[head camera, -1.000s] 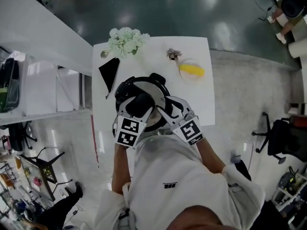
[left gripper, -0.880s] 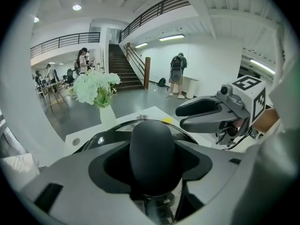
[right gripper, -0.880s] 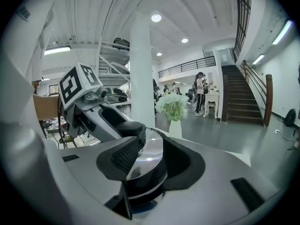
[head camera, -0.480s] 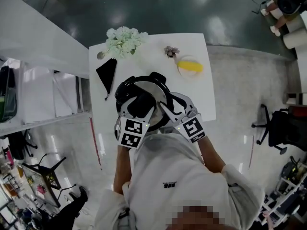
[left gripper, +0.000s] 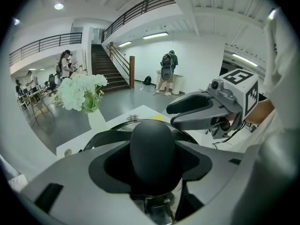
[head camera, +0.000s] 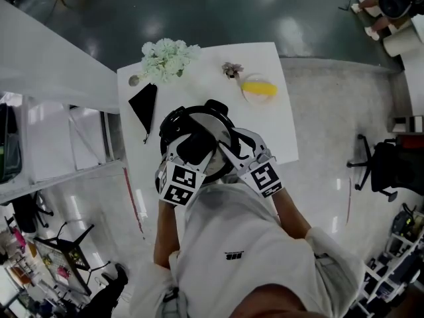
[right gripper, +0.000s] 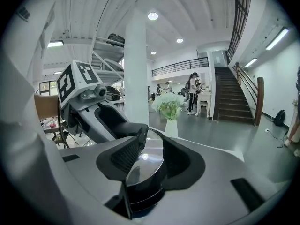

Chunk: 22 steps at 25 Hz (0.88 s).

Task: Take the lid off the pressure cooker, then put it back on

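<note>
The pressure cooker was seen at the near edge of the white table, with its lid seated on it. The left gripper was clamped, jaws fairly wide, on the black lid handle, which filled the gap between them. The right gripper was closed on the cooker's right side, where shiny lid and dark rim were caught between its pads. White flowers were set at the far left corner.
</note>
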Available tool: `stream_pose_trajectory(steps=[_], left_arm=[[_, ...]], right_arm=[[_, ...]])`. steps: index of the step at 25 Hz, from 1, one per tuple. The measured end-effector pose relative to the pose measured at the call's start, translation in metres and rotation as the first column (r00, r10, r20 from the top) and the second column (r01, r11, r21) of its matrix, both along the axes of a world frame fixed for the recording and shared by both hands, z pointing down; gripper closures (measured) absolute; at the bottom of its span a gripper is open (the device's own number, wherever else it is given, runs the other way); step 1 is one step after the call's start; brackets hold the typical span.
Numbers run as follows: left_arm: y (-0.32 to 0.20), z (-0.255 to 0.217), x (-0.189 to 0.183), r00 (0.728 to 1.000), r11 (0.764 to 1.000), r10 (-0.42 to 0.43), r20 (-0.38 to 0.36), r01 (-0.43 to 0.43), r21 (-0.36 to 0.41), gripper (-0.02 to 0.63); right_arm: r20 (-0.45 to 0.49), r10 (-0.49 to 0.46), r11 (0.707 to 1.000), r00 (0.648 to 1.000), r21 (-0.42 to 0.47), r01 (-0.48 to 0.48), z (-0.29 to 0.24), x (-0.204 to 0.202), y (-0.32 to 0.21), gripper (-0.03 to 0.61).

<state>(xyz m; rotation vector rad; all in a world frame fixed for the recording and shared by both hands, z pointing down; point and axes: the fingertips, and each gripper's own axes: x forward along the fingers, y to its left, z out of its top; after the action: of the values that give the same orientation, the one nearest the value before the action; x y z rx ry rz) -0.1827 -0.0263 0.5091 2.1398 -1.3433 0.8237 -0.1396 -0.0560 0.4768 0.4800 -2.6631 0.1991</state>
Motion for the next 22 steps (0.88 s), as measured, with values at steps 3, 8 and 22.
stream_pose_trajectory(steps=[3, 8, 22], left_arm=[[0.0009, 0.0, 0.0004, 0.999, 0.999, 0.041, -0.001, -0.041, -0.001, 0.327], [0.0009, -0.0003, 0.0012, 0.995, 0.995, 0.096, -0.006, -0.096, 0.0, 0.327], [0.0022, 0.0006, 0.0025, 0.977, 0.977, 0.215, -0.009, -0.215, 0.006, 0.327]], right_arm=[[-0.006, 0.019, 1.0, 1.0, 0.002, -0.019, 0.0011, -0.0012, 0.0011, 0.413], [-0.009, 0.055, 0.998, 0.998, 0.007, -0.055, 0.0027, -0.0037, 0.001, 0.413], [-0.023, 0.176, 0.984, 0.984, 0.011, -0.176, 0.0035, -0.0045, 0.0069, 0.414]])
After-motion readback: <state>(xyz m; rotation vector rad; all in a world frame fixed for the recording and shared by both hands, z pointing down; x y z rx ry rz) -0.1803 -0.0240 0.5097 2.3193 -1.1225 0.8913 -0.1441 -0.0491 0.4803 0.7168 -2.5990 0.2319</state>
